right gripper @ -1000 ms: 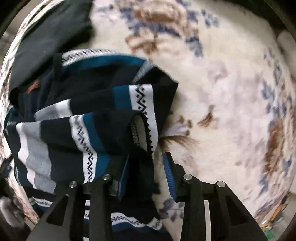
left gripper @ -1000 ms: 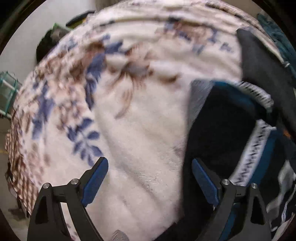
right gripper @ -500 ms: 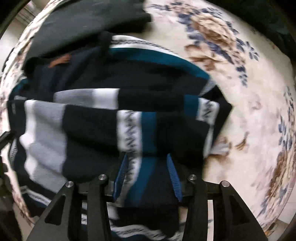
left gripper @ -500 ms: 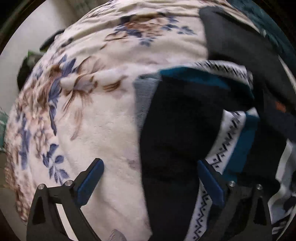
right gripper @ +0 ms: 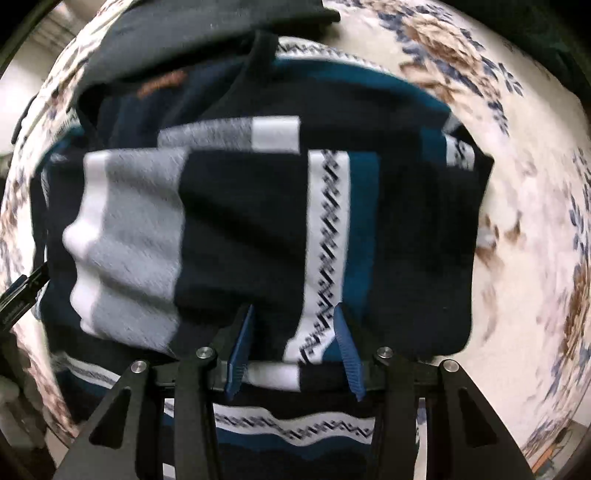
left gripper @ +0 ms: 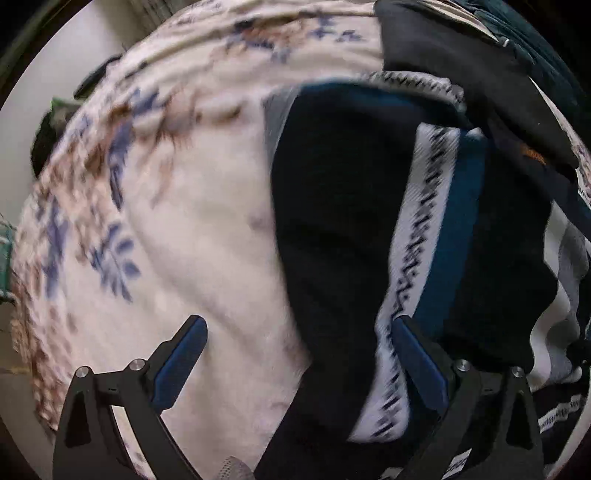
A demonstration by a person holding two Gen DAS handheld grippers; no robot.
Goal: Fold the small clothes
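Sweater (right gripper: 258, 221) of dark navy knit lies on a cream floral blanket (right gripper: 517, 258), partly folded, with a sleeve or side panel laid across the body. Its bands are white, grey and teal, and a white stripe carries a navy zigzag pattern. In the right wrist view almost the whole garment shows, reaching from the blanket's far edge, where it touches a plain dark garment (right gripper: 184, 29), down under the camera; an orange label sits near its collar. The right gripper (right gripper: 293, 314) points down over the zigzag stripe, and its jaws have just been opening, standing partly apart with the knit between them; whether the pads press on the cloth I cannot tell. The left wrist view shows only the sweater's (left gripper: 351, 221) one side edge against bare blanket (left gripper: 184, 240), which the other view lacks. There the left gripper (left gripper: 295, 325) has spread fully wide, one finger over the blanket, the other over the patterned stripe, holding nothing.
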